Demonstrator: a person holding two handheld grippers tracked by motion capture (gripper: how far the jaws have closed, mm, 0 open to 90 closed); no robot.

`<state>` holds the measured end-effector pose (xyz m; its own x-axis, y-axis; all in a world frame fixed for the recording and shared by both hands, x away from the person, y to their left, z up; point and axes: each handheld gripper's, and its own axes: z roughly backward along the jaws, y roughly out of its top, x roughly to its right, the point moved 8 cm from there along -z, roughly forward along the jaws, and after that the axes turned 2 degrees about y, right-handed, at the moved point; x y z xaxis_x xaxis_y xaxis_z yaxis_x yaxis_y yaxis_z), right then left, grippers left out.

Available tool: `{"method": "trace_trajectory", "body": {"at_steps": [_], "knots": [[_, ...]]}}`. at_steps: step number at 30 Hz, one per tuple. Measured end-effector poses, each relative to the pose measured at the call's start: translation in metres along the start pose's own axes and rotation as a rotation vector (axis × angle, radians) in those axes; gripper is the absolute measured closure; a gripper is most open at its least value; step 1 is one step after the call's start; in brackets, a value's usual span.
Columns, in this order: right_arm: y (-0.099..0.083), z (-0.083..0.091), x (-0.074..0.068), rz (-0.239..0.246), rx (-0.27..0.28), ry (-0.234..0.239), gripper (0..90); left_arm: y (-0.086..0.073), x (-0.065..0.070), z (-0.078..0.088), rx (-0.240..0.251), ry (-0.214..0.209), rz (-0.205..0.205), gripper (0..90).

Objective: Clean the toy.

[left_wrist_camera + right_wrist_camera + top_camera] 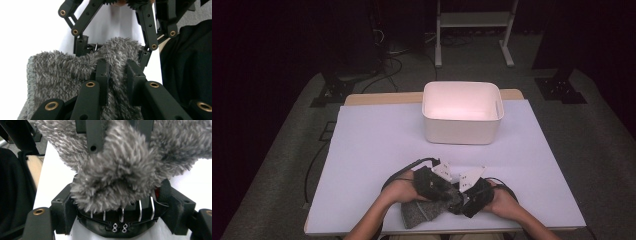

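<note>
A grey fuzzy sock (pixel 419 215) lies at the table's near edge, bunched up between both hands. My left gripper (pixel 446 192) is shut on a fold of the sock (pixel 62 75), with pile bulging on both sides of its jaws (pixel 117 75). My right gripper (pixel 462 199) faces it from the other side; its jaws stand wide, and a thick bunched end of the sock (pixel 117 177) fills the gap (pixel 116 205) and touches both pads. In the left gripper view the right gripper (pixel 112 48) holds the sock's far end. The left gripper's fingers (pixel 93 135) show at the top of the right gripper view.
A white plastic bin (pixel 462 132) stands at the back centre of the white table (pixel 377 145), with nothing visible inside it. Cables (pixel 407 167) trail from the grippers. A dark floor and a white stand's legs (pixel 472 30) lie beyond the table.
</note>
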<state>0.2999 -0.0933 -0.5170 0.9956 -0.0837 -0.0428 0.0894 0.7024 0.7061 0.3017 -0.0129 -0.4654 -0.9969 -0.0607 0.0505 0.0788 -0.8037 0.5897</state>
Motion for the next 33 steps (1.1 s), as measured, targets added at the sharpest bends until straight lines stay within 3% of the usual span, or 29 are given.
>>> {"method": "trace_trajectory", "body": {"at_steps": [9,14,20,24,28,33], "knots": [[0.0,0.0,0.001,-0.001,0.003,0.006,23.7,-0.034,0.002,0.024,-0.028,0.044,0.043,74.9],[0.0,0.001,0.001,-0.003,0.004,0.007,23.6,-0.065,-0.004,0.045,-0.039,0.083,0.108,74.8],[0.0,0.0,0.001,-0.003,0.003,0.007,23.6,-0.084,-0.014,0.058,-0.033,0.12,0.166,73.7],[0.0,0.0,0.001,0.0,0.004,0.004,23.6,-0.081,-0.015,0.055,-0.026,0.113,0.17,73.8],[0.0,0.0,0.001,0.003,0.003,0.005,23.6,-0.065,-0.013,0.048,-0.031,0.095,0.13,73.8],[0.0,0.0,0.001,0.001,0.004,0.003,23.6,-0.041,-0.011,0.033,-0.001,0.06,0.089,73.8]]}}
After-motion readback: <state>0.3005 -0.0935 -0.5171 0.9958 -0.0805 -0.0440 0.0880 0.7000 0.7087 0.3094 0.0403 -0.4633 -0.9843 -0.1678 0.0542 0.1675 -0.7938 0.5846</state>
